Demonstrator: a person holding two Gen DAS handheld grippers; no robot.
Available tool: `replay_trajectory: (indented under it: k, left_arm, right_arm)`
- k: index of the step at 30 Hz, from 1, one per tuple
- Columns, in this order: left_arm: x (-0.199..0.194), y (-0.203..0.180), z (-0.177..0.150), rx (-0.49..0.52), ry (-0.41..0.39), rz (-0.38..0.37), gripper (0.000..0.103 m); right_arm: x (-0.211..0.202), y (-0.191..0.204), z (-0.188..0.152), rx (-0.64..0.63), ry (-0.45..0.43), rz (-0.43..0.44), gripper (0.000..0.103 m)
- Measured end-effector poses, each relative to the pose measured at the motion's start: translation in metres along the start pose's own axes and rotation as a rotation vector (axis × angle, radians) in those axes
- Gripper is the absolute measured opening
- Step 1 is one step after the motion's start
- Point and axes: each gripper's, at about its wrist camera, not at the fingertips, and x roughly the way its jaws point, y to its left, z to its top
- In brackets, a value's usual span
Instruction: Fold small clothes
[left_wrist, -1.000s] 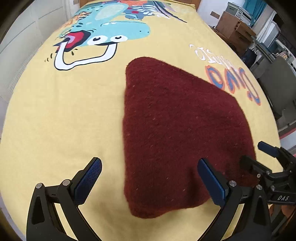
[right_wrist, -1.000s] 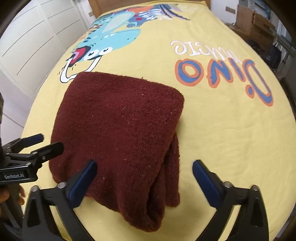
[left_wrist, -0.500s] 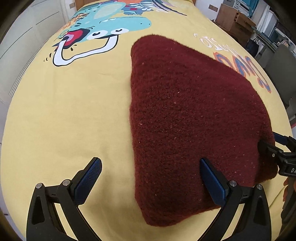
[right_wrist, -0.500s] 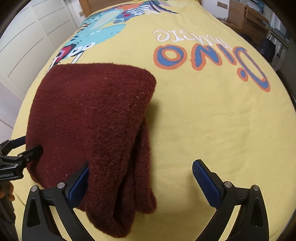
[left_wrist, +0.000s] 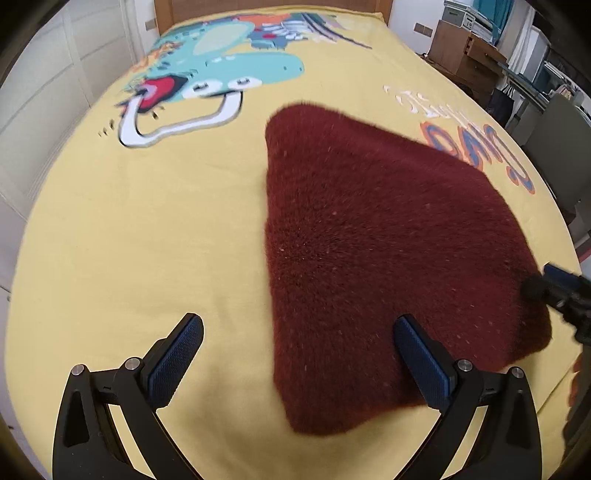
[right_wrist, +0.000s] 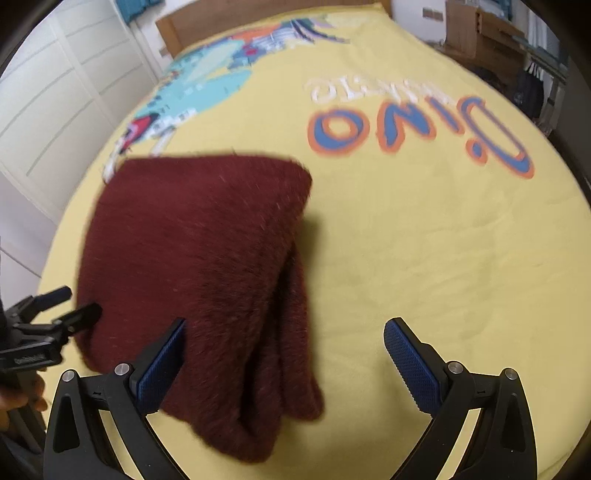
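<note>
A fuzzy maroon garment (left_wrist: 388, 240) lies folded on the yellow bed cover (left_wrist: 147, 240). Its stacked layers show along the right side in the right wrist view (right_wrist: 207, 251). My left gripper (left_wrist: 301, 356) is open just above the garment's near left edge, with its right finger (left_wrist: 419, 363) over the cloth and its left finger over bare cover. My right gripper (right_wrist: 284, 363) is open at the garment's near right corner, its left finger (right_wrist: 162, 363) against the cloth. Neither holds anything. Each gripper shows in the other's view: the right (left_wrist: 561, 291), the left (right_wrist: 48, 321).
The cover carries a cartoon dinosaur print (left_wrist: 207, 85) and "Dino" lettering (right_wrist: 417, 129). A wooden headboard (right_wrist: 258, 16) stands at the far end. White cupboard doors (right_wrist: 55, 110) run along the left; wooden furniture (left_wrist: 469, 55) and a grey chair (left_wrist: 554, 140) stand to the right.
Both grippers have drawn back and up from the garment after moving in close half a second ago. Both stayed open. The garment still lies folded.
</note>
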Motion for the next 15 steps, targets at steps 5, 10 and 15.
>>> replay_trajectory:
  k: [5, 10, 15]
  left_arm:
    - [-0.044, 0.0, -0.006, -0.013, -0.063, 0.046, 0.102]
    - [-0.091, -0.005, -0.019, -0.012, -0.12, 0.061, 0.102]
    - [-0.131, -0.011, -0.038, -0.019, -0.161, 0.069, 0.102]
  right_arm:
    - [-0.053, 0.007, 0.004, -0.031, -0.075, -0.026, 0.102]
    - [-0.101, 0.016, -0.001, -0.07, -0.124, -0.077, 0.102]
    - [-0.14, 0.023, -0.018, -0.104, -0.162, -0.101, 0.102]
